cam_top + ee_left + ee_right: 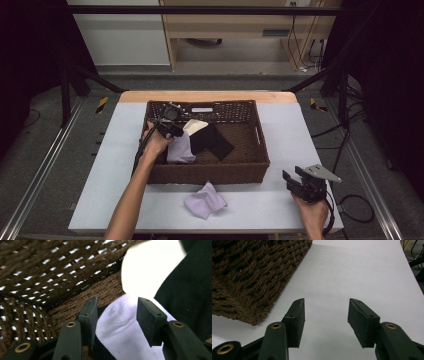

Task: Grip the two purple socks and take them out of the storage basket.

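A brown woven basket stands mid-table and holds a lavender cloth, a black cloth and a cream cloth. A second lavender cloth lies on the table in front of the basket. My left gripper is inside the basket at its left. In the left gripper view, the left gripper is open, with the pale lavender cloth lying between its jaws, unclamped. My right gripper hovers over the table by the basket's front right corner. Seen from its own camera, the right gripper is open and holds nothing.
The white table reaches its near edge just under the right hand. In the right gripper view, the basket's corner sits left of the jaws. The basket's open-weave wall rises close behind the left jaws. Cables hang off the table's right side.
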